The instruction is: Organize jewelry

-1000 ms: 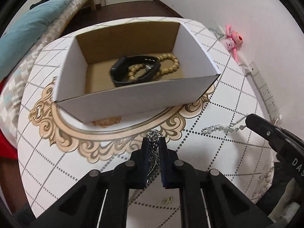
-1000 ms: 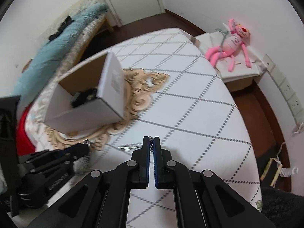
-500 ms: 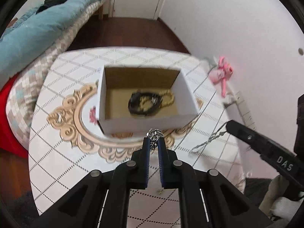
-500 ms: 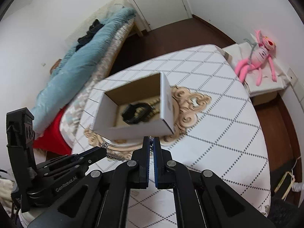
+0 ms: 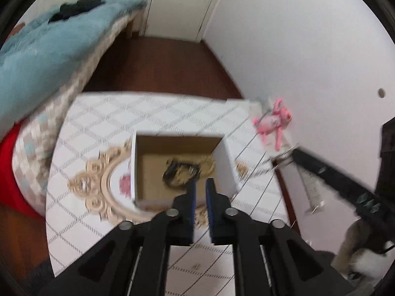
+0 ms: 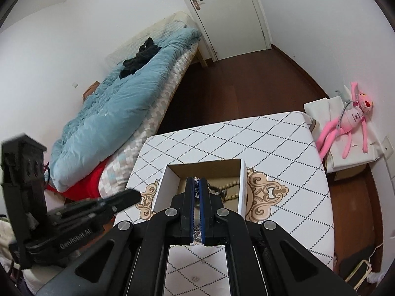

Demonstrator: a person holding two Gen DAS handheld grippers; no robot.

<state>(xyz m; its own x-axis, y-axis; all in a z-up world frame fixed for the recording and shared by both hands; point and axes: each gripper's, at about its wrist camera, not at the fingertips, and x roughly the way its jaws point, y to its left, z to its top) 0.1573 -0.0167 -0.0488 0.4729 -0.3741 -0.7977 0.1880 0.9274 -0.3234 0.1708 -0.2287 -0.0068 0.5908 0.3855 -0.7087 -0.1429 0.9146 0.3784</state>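
Observation:
An open white cardboard box (image 5: 223, 162) (image 6: 243, 185) stands on the patterned table (image 5: 98, 123) and holds a black band (image 5: 172, 172) and a wooden bead bracelet (image 6: 229, 186). My left gripper (image 5: 199, 185) hovers high above the box's near right part with a small gap between its fingers; no chain shows in them, and the view is blurred. My right gripper (image 6: 196, 185) is shut on a silver chain (image 6: 196, 192) above the box. In the left wrist view the right gripper (image 5: 293, 153) holds the chain's hanging end (image 5: 266, 165) to the right of the box.
A bed with a blue duvet (image 6: 118, 108) lies left of the table. A pink plush toy (image 6: 350, 120) lies on a low white stand by the right wall. Dark wood floor (image 6: 246, 86) and a door (image 6: 227, 12) are beyond.
Both grippers rose high and moved over the box. The chain seen in my left gripper's fingers before is gone from them. The right gripper still carries its silver chain.

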